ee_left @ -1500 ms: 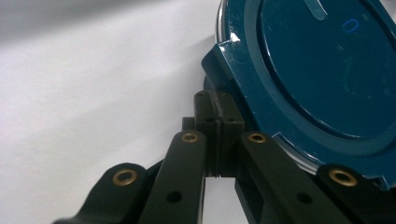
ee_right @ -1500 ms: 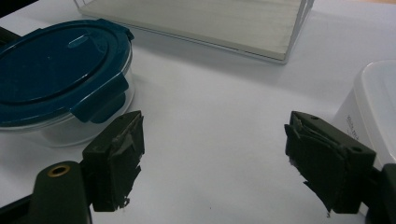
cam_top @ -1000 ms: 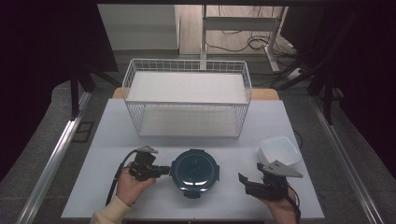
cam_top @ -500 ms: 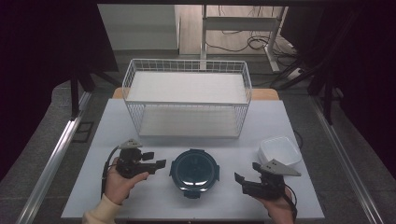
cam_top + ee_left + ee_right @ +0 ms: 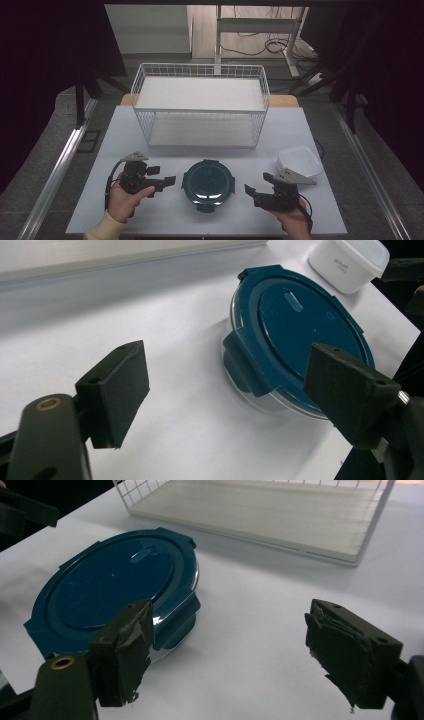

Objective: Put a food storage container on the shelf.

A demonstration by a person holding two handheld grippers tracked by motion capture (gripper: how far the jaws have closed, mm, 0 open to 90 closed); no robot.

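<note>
We are opening our left gripper wide, letting go of the blue box on the surface; our right gripper is waiting open, both fingers holding nothing

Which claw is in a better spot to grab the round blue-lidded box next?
Probably the left claw: it sits open, close beside the round blue-lidded box, its jaws having just opened, nothing between them. The right claw, also open, looks slightly farther off.

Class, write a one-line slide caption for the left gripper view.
Open left gripper faces a round clear container with a blue lid.
</note>
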